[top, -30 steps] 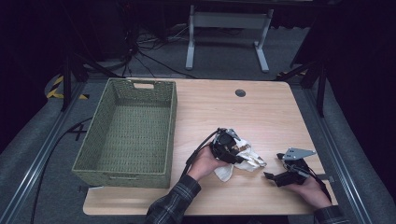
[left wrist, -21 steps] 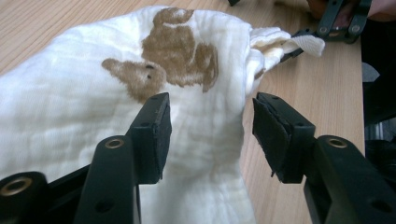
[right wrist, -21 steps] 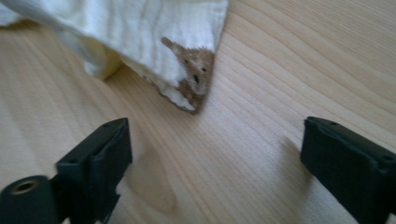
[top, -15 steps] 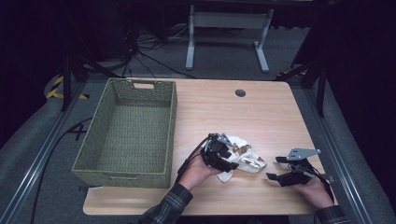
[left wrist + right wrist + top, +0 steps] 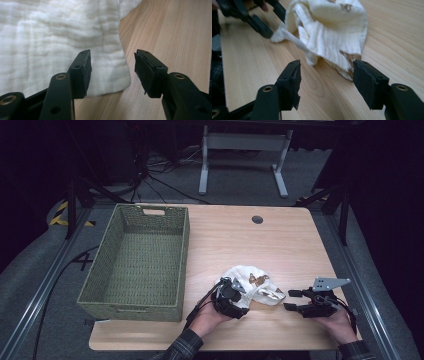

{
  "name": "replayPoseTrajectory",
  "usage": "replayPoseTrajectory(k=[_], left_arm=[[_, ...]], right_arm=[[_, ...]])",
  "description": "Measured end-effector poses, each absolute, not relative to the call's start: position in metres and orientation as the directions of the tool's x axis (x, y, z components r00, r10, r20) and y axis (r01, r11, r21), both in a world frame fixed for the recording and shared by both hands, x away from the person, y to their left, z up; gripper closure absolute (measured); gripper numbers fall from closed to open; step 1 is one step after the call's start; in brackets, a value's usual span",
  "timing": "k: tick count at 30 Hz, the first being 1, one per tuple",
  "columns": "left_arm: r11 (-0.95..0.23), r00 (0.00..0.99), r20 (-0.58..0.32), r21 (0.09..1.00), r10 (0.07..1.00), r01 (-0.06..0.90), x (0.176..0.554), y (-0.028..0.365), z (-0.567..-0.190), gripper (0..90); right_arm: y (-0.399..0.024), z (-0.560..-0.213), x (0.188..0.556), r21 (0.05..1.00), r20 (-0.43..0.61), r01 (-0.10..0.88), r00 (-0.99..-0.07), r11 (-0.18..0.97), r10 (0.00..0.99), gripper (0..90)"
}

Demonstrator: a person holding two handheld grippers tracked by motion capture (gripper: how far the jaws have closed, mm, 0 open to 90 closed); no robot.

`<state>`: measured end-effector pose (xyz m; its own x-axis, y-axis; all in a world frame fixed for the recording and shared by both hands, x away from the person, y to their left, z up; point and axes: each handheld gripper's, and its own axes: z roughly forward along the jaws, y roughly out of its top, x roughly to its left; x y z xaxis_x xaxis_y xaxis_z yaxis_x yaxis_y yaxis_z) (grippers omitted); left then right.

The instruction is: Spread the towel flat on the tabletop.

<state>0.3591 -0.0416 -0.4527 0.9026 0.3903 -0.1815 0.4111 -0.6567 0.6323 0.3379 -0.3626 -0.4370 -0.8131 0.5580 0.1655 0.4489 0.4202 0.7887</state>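
Bare wooden table (image 5: pixel 300 245) stretches behind the crumpled white cloth (image 5: pixel 250 287) near its front edge, whose corner lies between the left gripper (image 5: pixel 112 72)'s half-open, just-closing jaws, untouched; the right gripper (image 5: pixel 325 82)'s closing jaws stand empty nearby.

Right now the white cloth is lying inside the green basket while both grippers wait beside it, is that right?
Not quite: the high view shows the white cloth lying on the wooden table, to the right of the green basket. Both grippers, left and right, are beside the cloth.

Evenly lit wooden table (image 5: pixel 280 245) against a dark surround; soft shadows beneath the cloth (image 5: pixel 332 32); foreground jaws slightly blurred in both gripper views.
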Motion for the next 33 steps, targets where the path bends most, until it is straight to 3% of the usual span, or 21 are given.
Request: replayPoseTrajectory(k=[3,8,15,20,24,30,33], left_arm=[[-0.677,0.906,-0.154,0.617,0.394,0.400,0.358,-0.044,-0.455,51.7],[-0.683,0.904,-0.116,0.617,0.412,0.390,0.358,-0.043,-0.455,68.8],[-0.679,0.891,-0.136,0.601,0.432,0.421,0.363,-0.039,-0.454,89.2],[-0.676,0.887,-0.144,0.597,0.440,0.432,0.362,-0.039,-0.454,89.3],[-0.669,0.899,-0.131,0.624,0.418,0.403,0.357,-0.041,-0.451,81.1],[-0.718,0.917,-0.094,0.594,0.387,0.363,0.351,-0.050,-0.452,61.6],[-0.740,0.923,-0.033,0.587,0.384,0.329,0.347,-0.052,-0.452,63.1]], right_arm=[[-0.358,-0.434,0.338,0.804,0.167,0.431,-0.824,0.409,0.541,44.9],[-0.348,-0.428,0.339,0.824,0.181,0.413,-0.842,0.389,0.509,52.5],[-0.355,-0.425,0.343,0.835,0.219,0.436,-0.824,0.337,0.522,56.1],[-0.350,-0.431,0.347,0.806,0.225,0.455,-0.827,0.379,0.515,57.9],[-0.342,-0.442,0.348,0.766,0.204,0.458,-0.839,0.452,0.505,59.5],[-0.333,-0.454,0.348,0.712,0.154,0.447,-0.852,0.542,0.500,61.7],[-0.332,-0.456,0.347,0.693,0.097,0.428,-0.853,0.580,0.513,70.2]])
